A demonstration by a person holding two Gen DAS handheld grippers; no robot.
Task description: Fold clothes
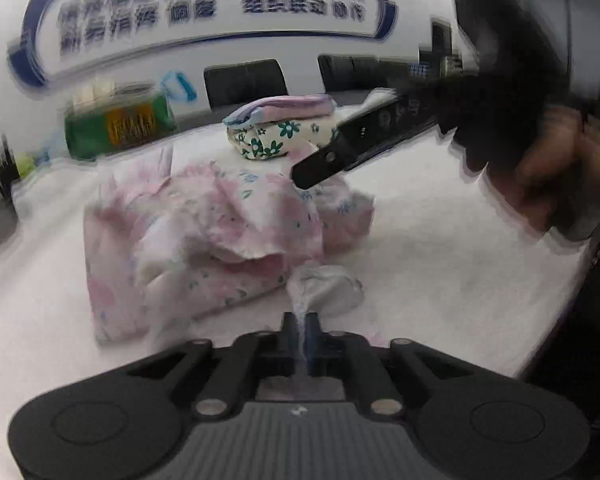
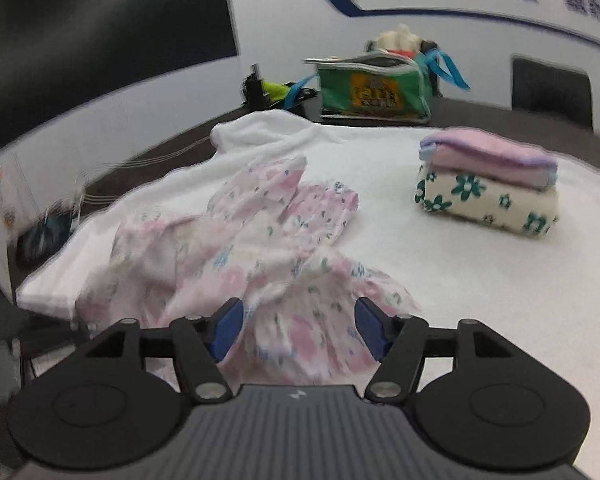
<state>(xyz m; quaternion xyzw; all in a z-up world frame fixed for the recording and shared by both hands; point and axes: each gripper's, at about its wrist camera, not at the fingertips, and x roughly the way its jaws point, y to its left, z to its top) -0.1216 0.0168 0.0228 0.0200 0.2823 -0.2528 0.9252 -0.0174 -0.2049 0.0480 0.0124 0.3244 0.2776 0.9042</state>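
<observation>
Folded stack (image 2: 488, 188) and green bag (image 2: 374, 92) beyond crumpled garment (image 2: 236, 248) — well apart.

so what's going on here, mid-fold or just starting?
Just starting, by the look of it. A person with two handheld grippers is working a crumpled pink floral garment on the white cloth-covered table. The left gripper is shut on a pinch of its fabric; the right gripper is open, with fabric between its fingers. Two folded pieces are already stacked further back. A green bag stands behind.
</observation>
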